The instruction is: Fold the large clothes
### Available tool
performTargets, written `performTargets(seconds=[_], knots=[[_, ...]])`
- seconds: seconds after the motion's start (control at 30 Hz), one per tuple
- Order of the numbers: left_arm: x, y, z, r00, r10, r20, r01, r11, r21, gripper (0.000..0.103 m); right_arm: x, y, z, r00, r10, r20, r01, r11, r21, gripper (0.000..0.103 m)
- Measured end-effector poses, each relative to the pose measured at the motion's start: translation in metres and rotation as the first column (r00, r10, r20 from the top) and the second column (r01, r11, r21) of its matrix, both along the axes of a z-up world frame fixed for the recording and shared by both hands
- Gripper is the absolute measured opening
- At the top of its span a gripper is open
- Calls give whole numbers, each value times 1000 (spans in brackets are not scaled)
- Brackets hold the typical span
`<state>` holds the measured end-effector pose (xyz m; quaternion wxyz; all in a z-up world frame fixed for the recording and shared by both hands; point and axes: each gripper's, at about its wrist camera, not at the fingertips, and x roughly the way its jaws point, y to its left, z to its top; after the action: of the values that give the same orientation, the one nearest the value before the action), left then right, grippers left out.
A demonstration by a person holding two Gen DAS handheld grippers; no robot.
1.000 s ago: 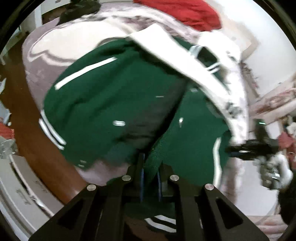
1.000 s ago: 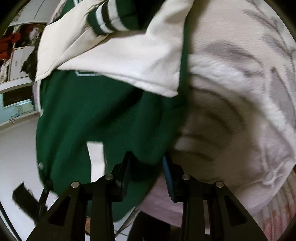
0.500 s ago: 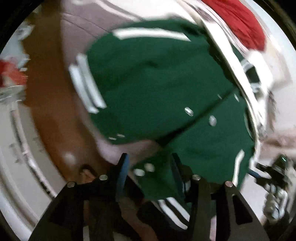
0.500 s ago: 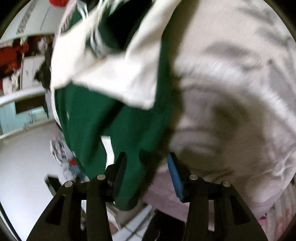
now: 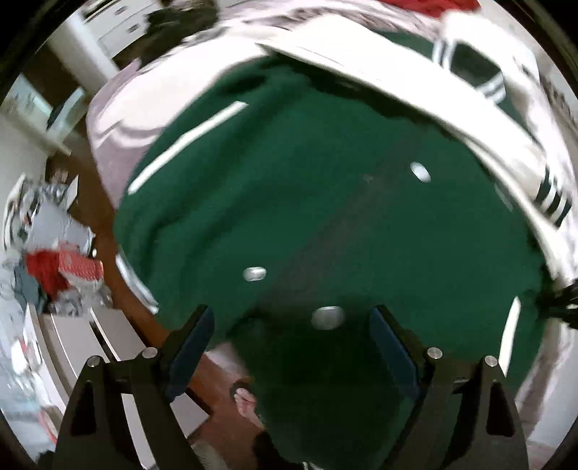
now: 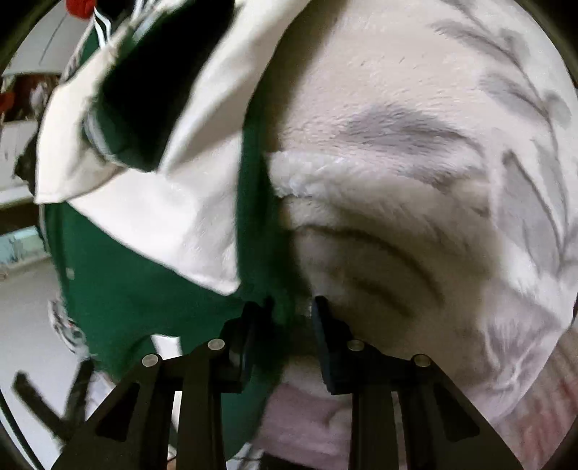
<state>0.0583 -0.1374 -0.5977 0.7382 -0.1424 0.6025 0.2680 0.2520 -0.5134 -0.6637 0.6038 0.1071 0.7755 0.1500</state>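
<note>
The green jacket (image 5: 325,202) lies spread on a fluffy pink blanket (image 6: 415,188) on the bed. Its white sleeve (image 6: 155,209) is folded across the green body, so a fold looks begun. The left gripper (image 5: 289,336) hangs over the front hem, near the silver snaps (image 5: 327,317). Its jaws have just been opening and now stand wide, with the cloth under them but not pinched. The right gripper (image 6: 292,325) sits at the jacket's side edge. Its jaws have just been closing and look pinched on a bit of green cloth, maybe to keep that side still. A red cloth (image 5: 433,5) lies past the jacket. A messy pile (image 5: 54,260) sits on the floor beside the bed. Nothing blocks the jacket
</note>
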Motion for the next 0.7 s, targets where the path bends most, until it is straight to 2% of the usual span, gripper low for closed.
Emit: performTargets(seconds=[0.03, 0.07, 0.1, 0.13, 0.2, 0.27, 0.33, 0.43, 0.53, 0.6, 0.7], knots=[[3, -4, -4, 1000, -13, -19, 13, 1000, 20, 88, -4, 0, 6, 1000, -13, -10, 13, 999, 37, 37], [7, -7, -10, 999, -24, -36, 25, 999, 39, 88, -8, 2, 10, 1000, -17, -16, 19, 996, 84, 47], [9, -10, -18, 997, -36, -63, 41, 997, 65, 88, -12, 7, 12, 1000, 3, -8, -2, 995, 100, 49], [10, -10, -24, 996, -42, -80, 48, 996, 71, 88, -16, 12, 10, 999, 44, 1, -44, 995, 85, 49], [5, -8, -32, 995, -41, -95, 48, 996, 72, 89, -25, 21, -14, 993, 117, -33, -118, 993, -22, 48], [5, -6, -35, 994, -39, -104, 47, 996, 73, 91, -28, 21, -26, 992, 121, -30, -122, 992, -26, 48], [6, -5, -34, 993, -39, -113, 48, 996, 78, 90, -25, 29, -17, 986, 162, -32, -163, 986, -42, 48], [11, -14, -26, 989, -40, -140, 54, 993, 104, 90, -24, 28, -1, 984, 174, -24, -175, 984, -17, 50], [11, -33, -7, 989, -39, -141, 55, 992, 112, 90, -25, 11, 19, 982, 188, 8, -187, 982, -32, 57], [6, -55, 12, 990, -47, -132, 62, 992, 111, 90, -26, -2, 28, 985, 175, 12, -174, 984, -39, 57], [-3, -104, 32, 985, -102, -138, 116, 988, 98, 90, -26, -30, 37, 990, 142, 6, -142, 988, -65, 64]])
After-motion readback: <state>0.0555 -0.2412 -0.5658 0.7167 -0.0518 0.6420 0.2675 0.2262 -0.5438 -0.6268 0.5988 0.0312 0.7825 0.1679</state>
